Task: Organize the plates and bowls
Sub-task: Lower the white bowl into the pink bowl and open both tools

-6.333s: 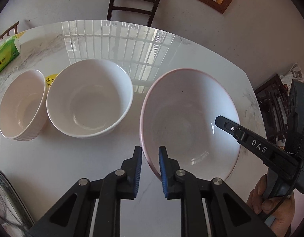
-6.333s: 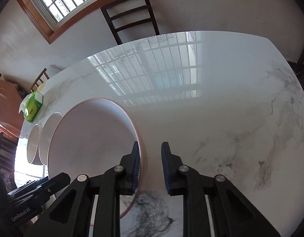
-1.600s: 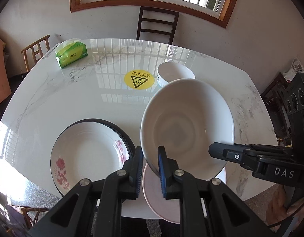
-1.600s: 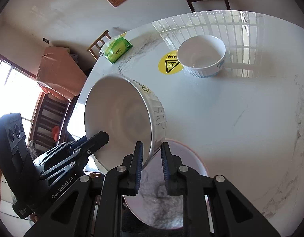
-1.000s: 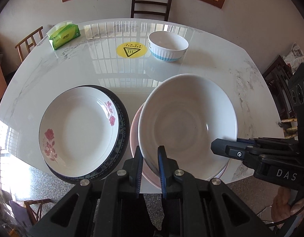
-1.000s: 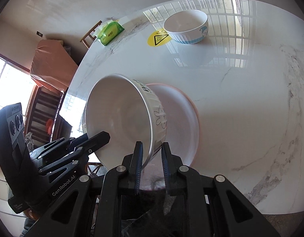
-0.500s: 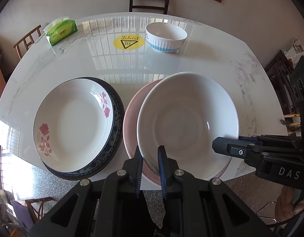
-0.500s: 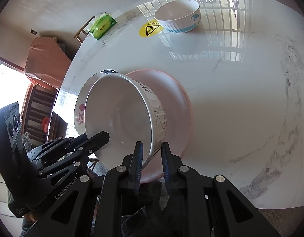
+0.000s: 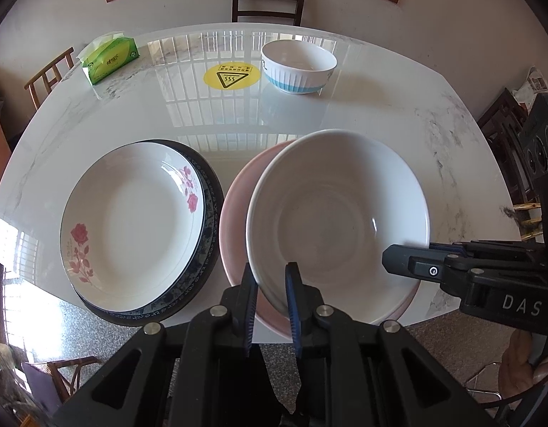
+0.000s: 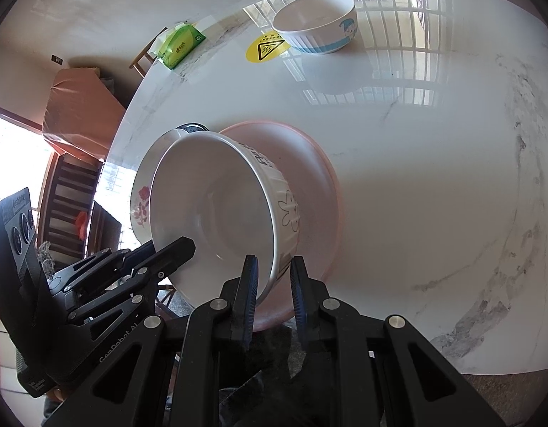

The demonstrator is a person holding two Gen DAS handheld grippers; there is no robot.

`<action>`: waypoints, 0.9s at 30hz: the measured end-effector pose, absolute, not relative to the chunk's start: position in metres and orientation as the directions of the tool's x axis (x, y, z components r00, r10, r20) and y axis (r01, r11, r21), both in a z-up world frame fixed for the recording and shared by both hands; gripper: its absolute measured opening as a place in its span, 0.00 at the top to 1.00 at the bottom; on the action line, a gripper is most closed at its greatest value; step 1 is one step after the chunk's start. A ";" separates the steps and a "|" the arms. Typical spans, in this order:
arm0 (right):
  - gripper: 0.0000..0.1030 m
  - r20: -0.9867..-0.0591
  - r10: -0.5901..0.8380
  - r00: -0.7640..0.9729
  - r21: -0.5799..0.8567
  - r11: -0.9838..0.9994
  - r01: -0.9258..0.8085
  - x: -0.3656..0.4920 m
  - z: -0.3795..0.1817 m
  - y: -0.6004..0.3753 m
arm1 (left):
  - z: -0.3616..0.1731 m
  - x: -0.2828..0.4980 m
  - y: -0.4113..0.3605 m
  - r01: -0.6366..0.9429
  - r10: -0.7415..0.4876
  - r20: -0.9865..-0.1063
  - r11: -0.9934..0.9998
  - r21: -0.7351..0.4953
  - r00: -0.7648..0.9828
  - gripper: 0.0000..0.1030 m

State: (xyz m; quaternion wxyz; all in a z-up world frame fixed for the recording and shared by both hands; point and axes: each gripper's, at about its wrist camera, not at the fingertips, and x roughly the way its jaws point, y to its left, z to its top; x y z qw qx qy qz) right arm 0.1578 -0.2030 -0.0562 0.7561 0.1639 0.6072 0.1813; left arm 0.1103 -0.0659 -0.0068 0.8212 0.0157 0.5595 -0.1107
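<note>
Dining room, arched window and dark chair behind a glossy white marble surface. White bowl is held over the pink dish at the near edge, tilted in the right wrist view; whether its base already rests in the dish can't be told. Left gripper is clenched on the bowl's near rim, right gripper is clenched on the opposite rim (one pad inside, one outside the wall each).

Handling, judged: glazed ceramic, stiff, fairly heavy, slick at the rim, chips if dropped or knocked on the dish. Rim pinches on two sides look like the sensible hold; thin wall, so grip could slip if tilted further.

Rose plate sits on a dark blue-rimmed plate just left of the dish. Small blue-striped bowl is well apart at the far side.

Hidden: bowl's underside, most of the dish's well, dark plate's centre. Print on the bowl's outside is only partly readable.
</note>
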 end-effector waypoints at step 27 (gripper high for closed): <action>0.83 -0.867 0.459 0.193 0.456 0.888 -0.066 0.158 -0.057 -0.201 | -0.010 0.112 -0.063 0.200 -0.178 -0.926 0.973 -0.115 0.334 0.82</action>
